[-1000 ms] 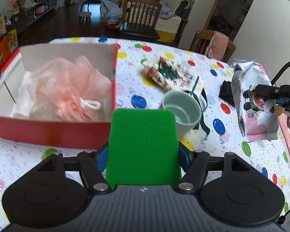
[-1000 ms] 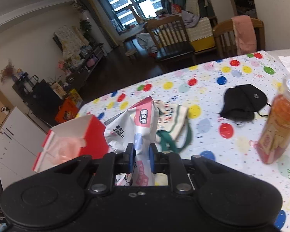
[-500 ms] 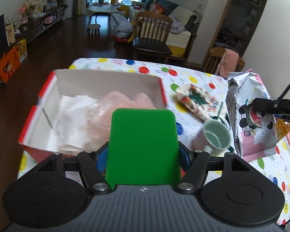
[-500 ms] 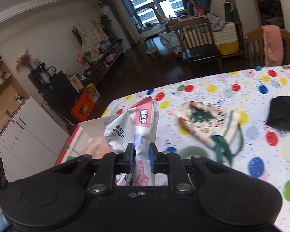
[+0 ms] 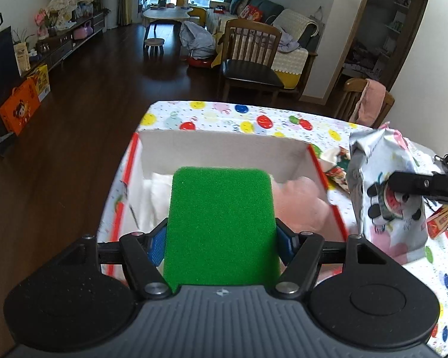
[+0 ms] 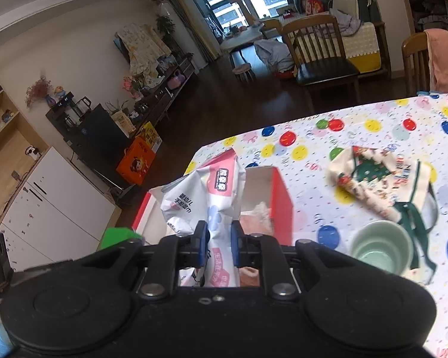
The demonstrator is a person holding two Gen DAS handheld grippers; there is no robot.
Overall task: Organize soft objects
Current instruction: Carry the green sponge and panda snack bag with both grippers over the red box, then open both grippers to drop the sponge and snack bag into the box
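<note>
My left gripper (image 5: 221,243) is shut on a green sponge (image 5: 221,226), held above the near side of a red cardboard box (image 5: 328,185) with a white inside. In the box lie a pink mesh bath pouf (image 5: 301,200) and something white (image 5: 152,200). My right gripper (image 6: 219,246) is shut on a soft white-and-pink wipes pack (image 6: 212,203), held up just right of the box (image 6: 280,205). The left wrist view shows that pack (image 5: 382,197) and the right gripper's black fingers (image 5: 418,183) at the right edge. A corner of the green sponge (image 6: 116,237) shows in the right wrist view.
A pale green cup (image 6: 379,246) and a Christmas-print cloth bag (image 6: 373,185) lie on the balloon-print tablecloth (image 6: 403,137) right of the box. The table's far edge and left edge drop to a dark wooden floor (image 5: 74,137). Wooden chairs (image 5: 251,62) stand beyond the table.
Both grippers have travelled left across the table with their loads. The sponge now hangs over the box, and the wipes pack has come alongside the box's right wall. Cup and cloth bag fell behind.
</note>
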